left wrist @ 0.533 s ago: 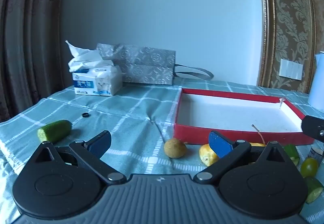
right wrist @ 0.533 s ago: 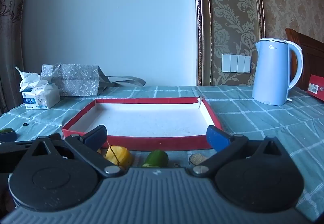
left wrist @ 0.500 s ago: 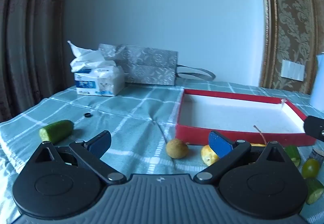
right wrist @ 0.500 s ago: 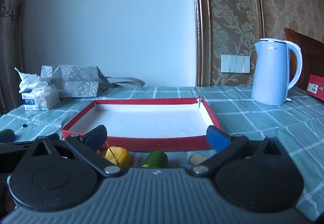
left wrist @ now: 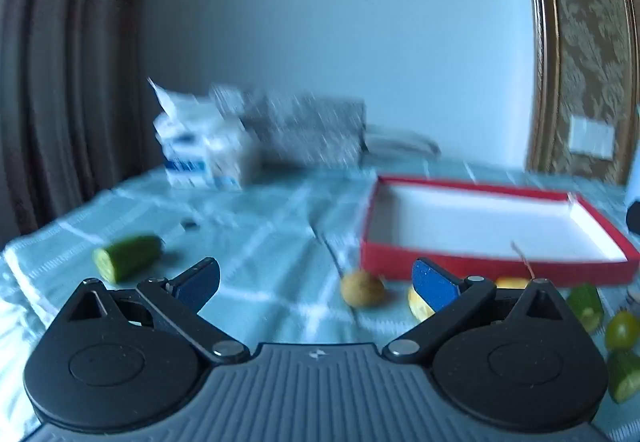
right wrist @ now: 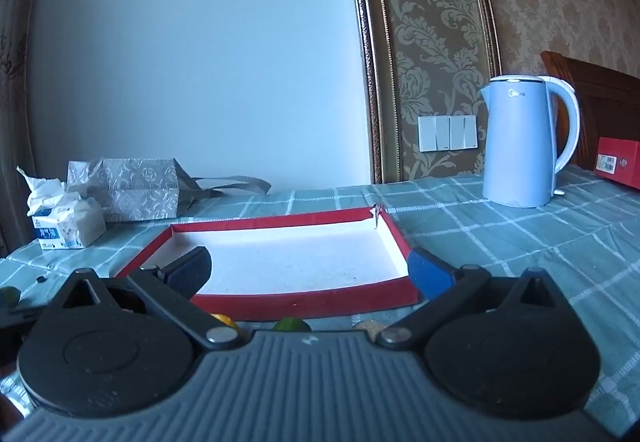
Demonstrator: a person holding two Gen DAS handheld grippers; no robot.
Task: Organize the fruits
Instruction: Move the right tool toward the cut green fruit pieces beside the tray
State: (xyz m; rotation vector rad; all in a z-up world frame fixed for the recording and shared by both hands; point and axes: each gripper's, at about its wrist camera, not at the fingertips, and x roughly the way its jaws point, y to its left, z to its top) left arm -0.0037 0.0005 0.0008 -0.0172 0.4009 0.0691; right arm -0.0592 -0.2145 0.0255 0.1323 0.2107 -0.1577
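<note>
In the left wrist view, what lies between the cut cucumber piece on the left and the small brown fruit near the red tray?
Only bare checked tablecloth lies between the cucumber piece and the brown fruit; the left tongs' dark left fingertip overlaps that stretch in the left wrist view.

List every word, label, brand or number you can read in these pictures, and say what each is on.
Kettle: a small brand mark near the top, too small to read.
Tissue pack: blue label with characters, too small to read.
Red box at the far right: white barcode sticker, print unreadable.
Left wrist view: blurred, nothing legible.
</note>
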